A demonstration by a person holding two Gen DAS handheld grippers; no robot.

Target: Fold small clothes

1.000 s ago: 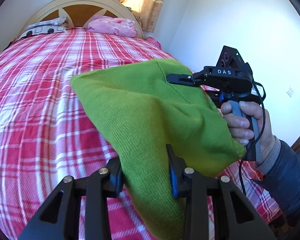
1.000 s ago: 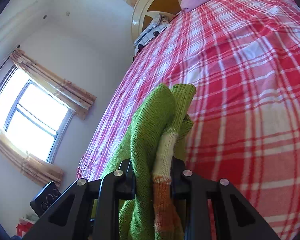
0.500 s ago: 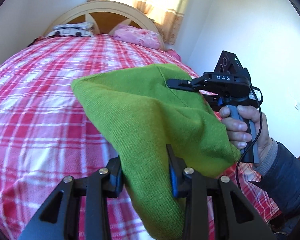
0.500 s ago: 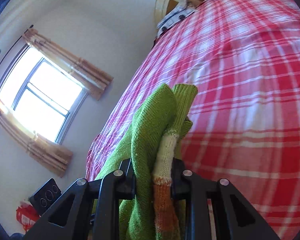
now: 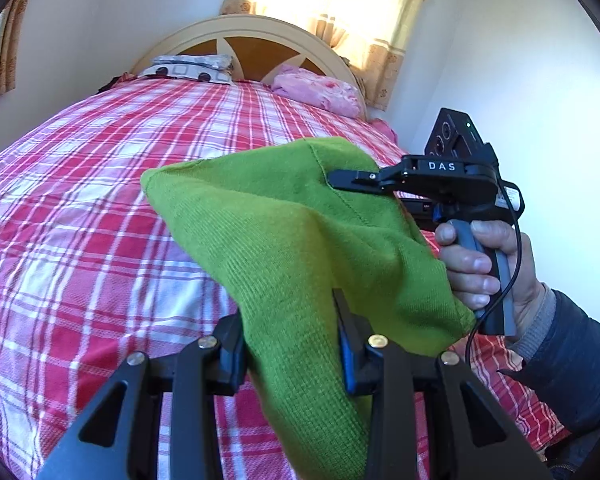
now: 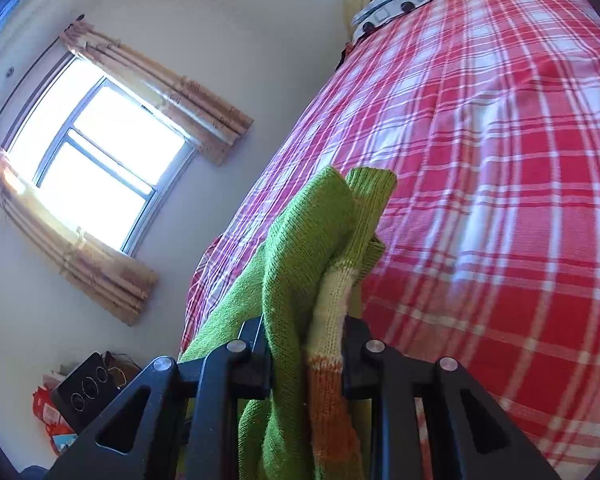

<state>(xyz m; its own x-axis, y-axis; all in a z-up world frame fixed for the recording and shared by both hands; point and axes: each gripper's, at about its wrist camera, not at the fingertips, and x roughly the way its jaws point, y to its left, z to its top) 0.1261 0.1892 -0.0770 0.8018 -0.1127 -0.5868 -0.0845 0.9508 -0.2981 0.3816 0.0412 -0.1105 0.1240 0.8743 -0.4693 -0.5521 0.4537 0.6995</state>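
Left gripper: clamped on green knit sweater, keeping one end lifted.
Right gripper: pinching bunched layers, holding it above plaid bedspread.

The knit garment is bright green, with a cream band and an orange band where it bunches in the right wrist view. The bedspread is a red, pink and white plaid; one pillow is pink, the other grey and white with dark dots. Both grippers are black, the headboard cream and brown, the curtains tan.
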